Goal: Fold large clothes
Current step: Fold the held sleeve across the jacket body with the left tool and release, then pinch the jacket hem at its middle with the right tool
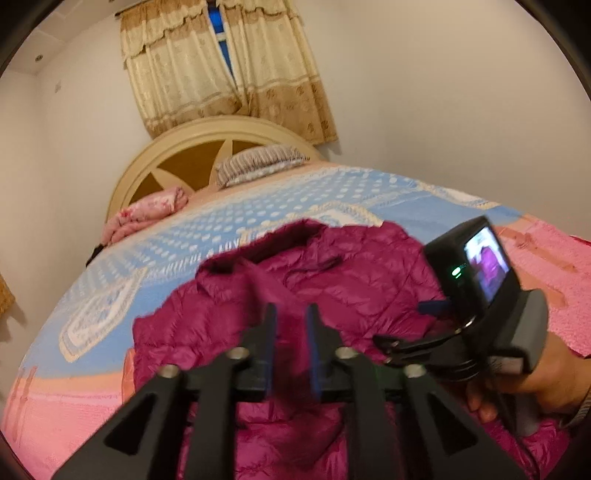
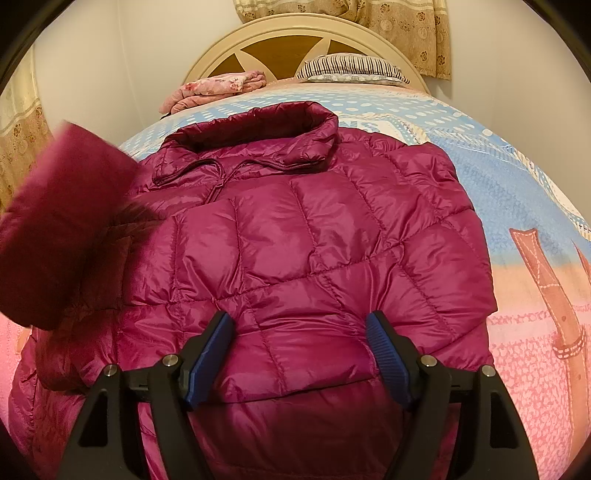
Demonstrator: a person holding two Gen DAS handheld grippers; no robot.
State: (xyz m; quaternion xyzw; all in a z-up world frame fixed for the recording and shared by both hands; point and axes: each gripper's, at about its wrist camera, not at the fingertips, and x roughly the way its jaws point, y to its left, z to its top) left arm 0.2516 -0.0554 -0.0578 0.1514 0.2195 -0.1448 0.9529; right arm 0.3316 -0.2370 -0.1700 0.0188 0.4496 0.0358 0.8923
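A magenta puffer jacket (image 2: 295,240) lies spread on a bed (image 2: 517,192) with a blue-and-pink blanket, below a cream headboard (image 2: 280,33), curtains (image 1: 221,74) and white walls. The left tool (image 1: 291,314) is slightly parted, gripping nothing; the right tool (image 2: 299,325) is wide open above the jacket.

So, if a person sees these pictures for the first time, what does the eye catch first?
First comes the magenta quilted jacket, spread collar-away over the middle of the bed, whose blue dotted and pink cover frames it. Next is the blurred jacket sleeve at the left of the right wrist view. Behind, a round cream headboard stands with a striped pillow and a folded pink blanket before it.
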